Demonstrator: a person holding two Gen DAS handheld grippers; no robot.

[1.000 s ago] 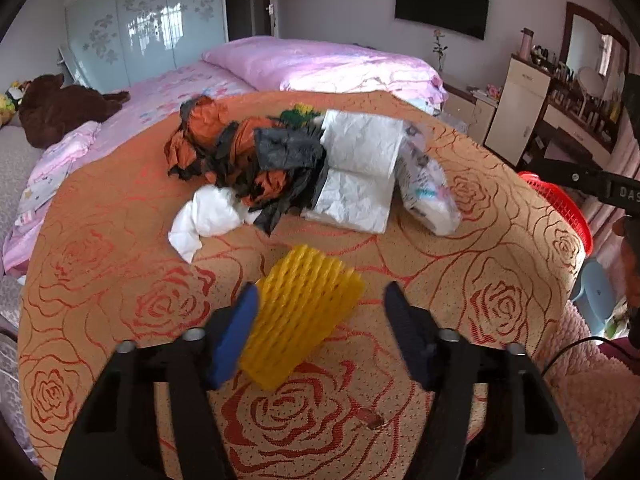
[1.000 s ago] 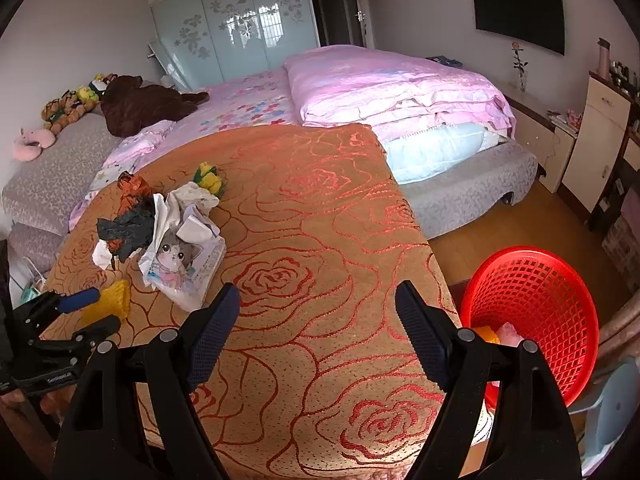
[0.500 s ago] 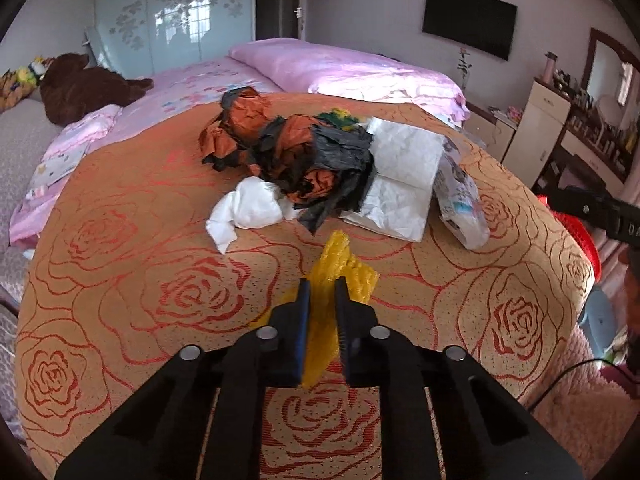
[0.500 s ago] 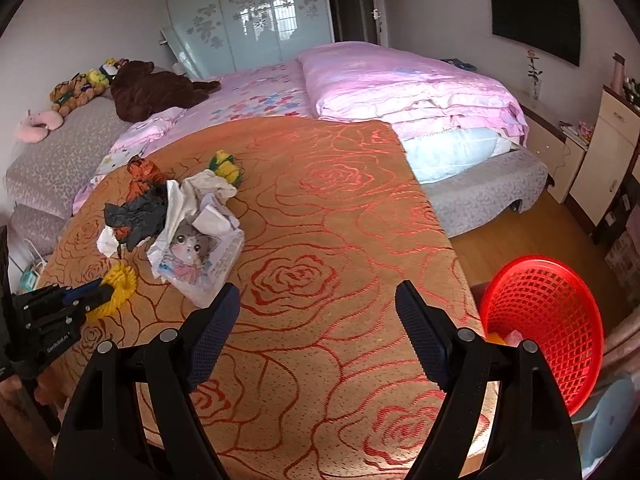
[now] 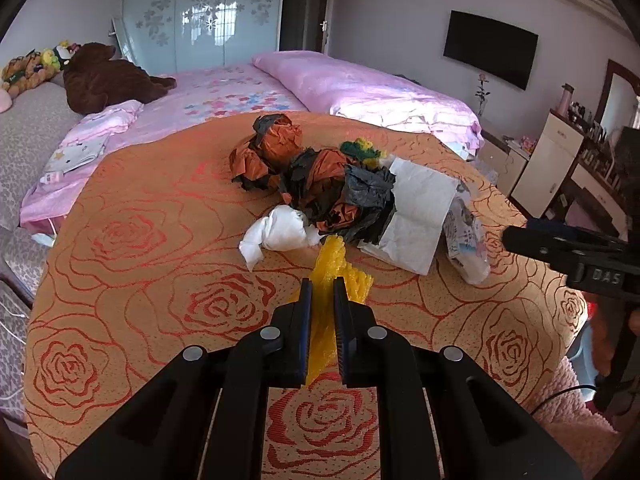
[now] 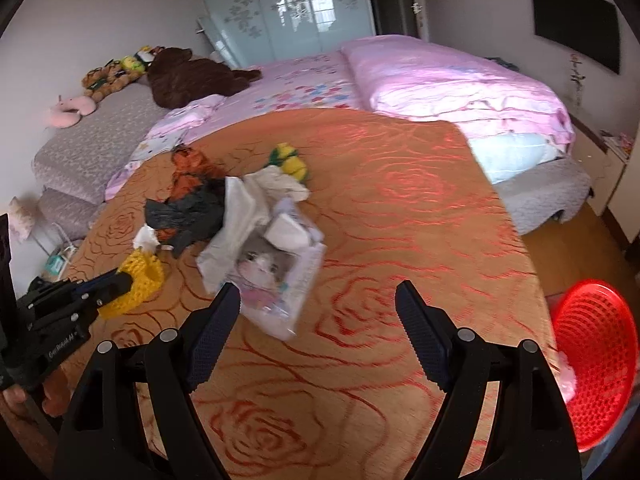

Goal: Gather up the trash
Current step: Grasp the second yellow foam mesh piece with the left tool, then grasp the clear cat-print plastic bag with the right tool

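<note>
My left gripper (image 5: 320,280) a second ago wide around yellow foam net (image 5: 340,268); now clamped on it, net squashed flat between pads, just above orange bedspread (image 5: 160,240). My right gripper (image 6: 318,300) unchanged: fingers apart, empty, now nearer cat-print packet (image 6: 272,276). Count: one yellow net, one white wad (image 5: 280,232), one packet, one white paper sheet (image 5: 416,208), heap of orange-black bags (image 5: 320,176), one red basket (image 6: 592,364) beside bed.

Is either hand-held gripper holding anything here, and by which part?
Left hand-held gripper pinches the yellow foam net across its squashed middle. Right hand-held gripper holds nothing.
</note>
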